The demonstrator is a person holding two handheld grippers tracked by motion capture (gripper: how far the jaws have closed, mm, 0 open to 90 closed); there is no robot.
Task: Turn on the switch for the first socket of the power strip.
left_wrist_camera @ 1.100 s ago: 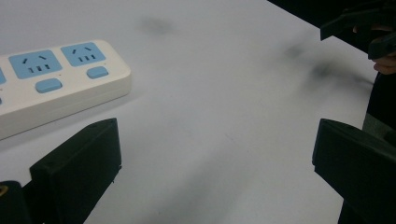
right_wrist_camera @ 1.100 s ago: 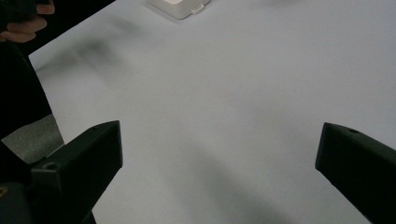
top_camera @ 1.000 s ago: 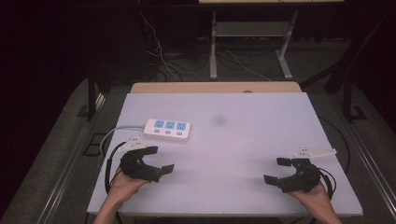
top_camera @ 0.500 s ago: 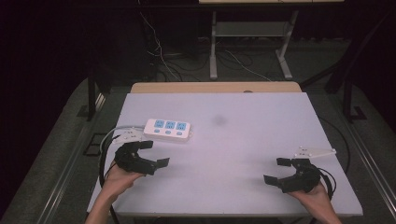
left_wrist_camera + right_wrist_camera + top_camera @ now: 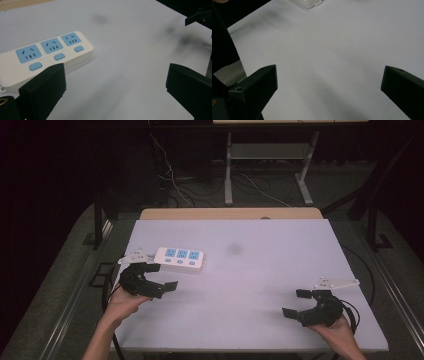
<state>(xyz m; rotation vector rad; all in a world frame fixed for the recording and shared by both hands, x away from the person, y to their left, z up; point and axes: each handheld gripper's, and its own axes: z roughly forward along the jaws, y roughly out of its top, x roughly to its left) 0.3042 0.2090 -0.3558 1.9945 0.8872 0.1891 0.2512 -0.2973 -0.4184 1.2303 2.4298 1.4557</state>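
On the left side of the table [image 5: 250, 280]: the left hand [image 5: 122, 304], up from the bottom edge, around the left claw [image 5: 161, 276]. Wide open, that claw, with nothing in it. Sits low over the table, just in front of the strip [image 5: 180, 258]. Near it, but not touching.

Just past that claw: the strip, white, with three blue sockets and three blue buttons. Lies flat on the table, near the left edge, long side across.

From the left claw's own camera: the strip [image 5: 45, 55] big and close at the left, partly behind the left jaw. Bare table in the gap of the open claw [image 5: 115, 85]. A dark smudge [image 5: 100, 18] on the table farther off.

In the middle of the table, from above: the same smudge [image 5: 234, 248], small and grey, to the right of the strip.

At the right, near the front corner: the right hand [image 5: 336, 330] with the right claw [image 5: 295, 303]. Wide open too, and empty. Points left, toward the middle. Well apart from the strip.

From the right claw's camera: bare table between the spread jaws of that claw [image 5: 329, 85], and a white corner of the strip [image 5: 308, 3] at the very top.
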